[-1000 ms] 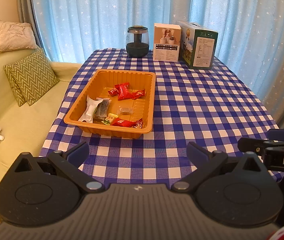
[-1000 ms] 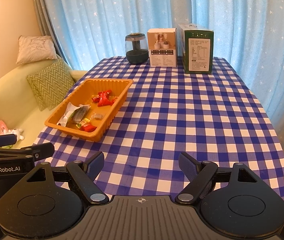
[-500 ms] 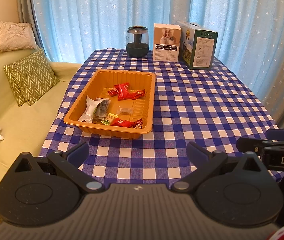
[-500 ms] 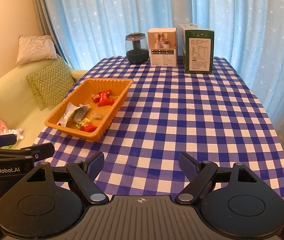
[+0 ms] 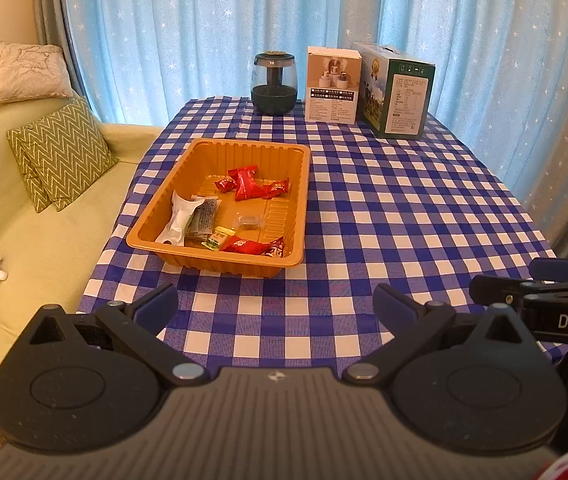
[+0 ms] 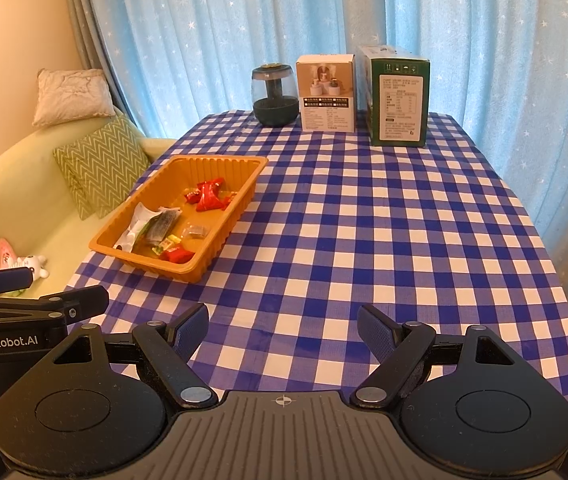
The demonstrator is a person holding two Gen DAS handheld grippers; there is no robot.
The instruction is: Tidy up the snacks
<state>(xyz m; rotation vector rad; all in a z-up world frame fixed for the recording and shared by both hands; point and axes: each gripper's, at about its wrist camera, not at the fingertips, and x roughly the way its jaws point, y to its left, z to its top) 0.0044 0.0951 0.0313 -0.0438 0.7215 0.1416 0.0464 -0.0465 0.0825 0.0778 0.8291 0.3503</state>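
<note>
Both grippers, left (image 5: 276,306) and right (image 6: 282,328), spread and empty at table's (image 6: 363,220) six o'clock, likely since snacks (image 5: 250,188) already fill tray (image 5: 220,262) at ten o'clock.

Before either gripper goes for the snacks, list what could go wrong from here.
1. The orange tray sits close to the table's sofa-side edge; a sideways push could slide it off.
2. The wrappers overlap: the red packets touch, and the white pouch lies against a dark packet, so one grab may drag two.
3. The clear packet is faint against the tray floor and easily missed.
</note>
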